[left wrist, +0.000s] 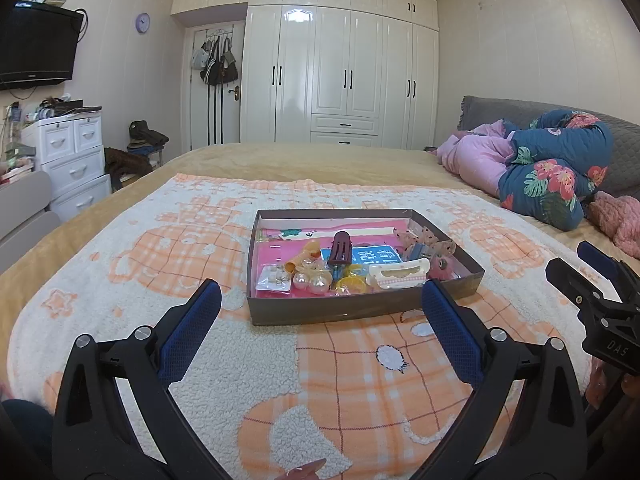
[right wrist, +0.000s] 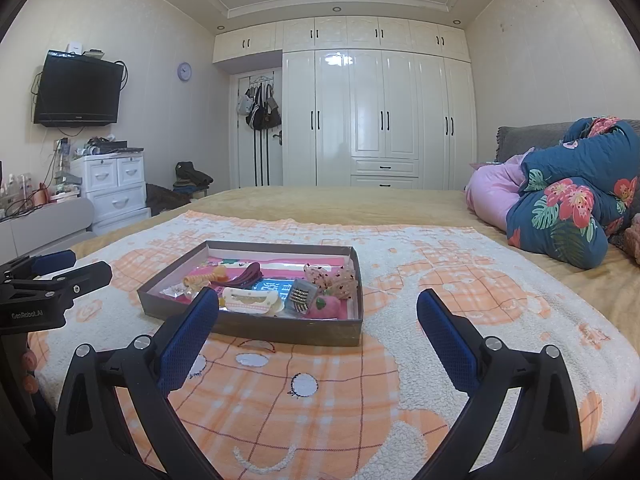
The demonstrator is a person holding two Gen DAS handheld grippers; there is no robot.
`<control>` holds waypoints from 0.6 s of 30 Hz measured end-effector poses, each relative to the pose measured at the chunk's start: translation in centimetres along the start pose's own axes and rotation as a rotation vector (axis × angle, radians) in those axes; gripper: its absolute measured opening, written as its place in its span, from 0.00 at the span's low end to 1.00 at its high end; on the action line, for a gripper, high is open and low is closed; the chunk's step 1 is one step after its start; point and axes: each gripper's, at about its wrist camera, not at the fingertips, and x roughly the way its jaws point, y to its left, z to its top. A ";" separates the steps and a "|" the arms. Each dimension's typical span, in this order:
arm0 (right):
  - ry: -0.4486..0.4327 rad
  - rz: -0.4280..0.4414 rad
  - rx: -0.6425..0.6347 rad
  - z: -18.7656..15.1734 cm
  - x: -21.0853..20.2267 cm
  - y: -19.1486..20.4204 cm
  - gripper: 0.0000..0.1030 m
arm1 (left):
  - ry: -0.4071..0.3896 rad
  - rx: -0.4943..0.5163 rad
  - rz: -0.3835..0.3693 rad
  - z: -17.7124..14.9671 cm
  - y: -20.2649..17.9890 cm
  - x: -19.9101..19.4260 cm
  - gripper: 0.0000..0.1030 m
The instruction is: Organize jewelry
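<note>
A shallow brown cardboard tray (left wrist: 360,309) sits on an orange-and-white blanket on the bed. It holds several hair clips and jewelry pieces: a dark maroon comb clip (left wrist: 341,249), pearl earrings (left wrist: 312,280), a white clip (left wrist: 398,274), a pink strawberry piece (left wrist: 442,266). My left gripper (left wrist: 320,300) is open and empty, just short of the tray's near wall. My right gripper (right wrist: 318,312) is open and empty, near the tray's (right wrist: 288,330) right front corner. The white clip (right wrist: 250,301) and a rhinestone clip (right wrist: 299,296) show there.
The blanket (left wrist: 360,380) covers the near bed. Folded pink and floral quilts (left wrist: 552,172) lie at the right. White wardrobes (left wrist: 340,76) stand at the far wall; a drawer unit (left wrist: 68,156) and TV (left wrist: 36,48) are at the left.
</note>
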 end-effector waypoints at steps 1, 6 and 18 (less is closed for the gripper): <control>0.000 0.000 0.000 0.0 0.0 0.0 0.94 | 0.000 0.000 0.000 0.0 0.0 0.0 0.89; 0.000 0.000 -0.001 0.0 0.0 0.0 0.94 | -0.002 0.000 -0.001 0.0 0.0 0.0 0.89; 0.002 0.001 -0.003 -0.1 0.0 0.1 0.94 | -0.004 -0.001 -0.001 0.1 0.0 0.0 0.89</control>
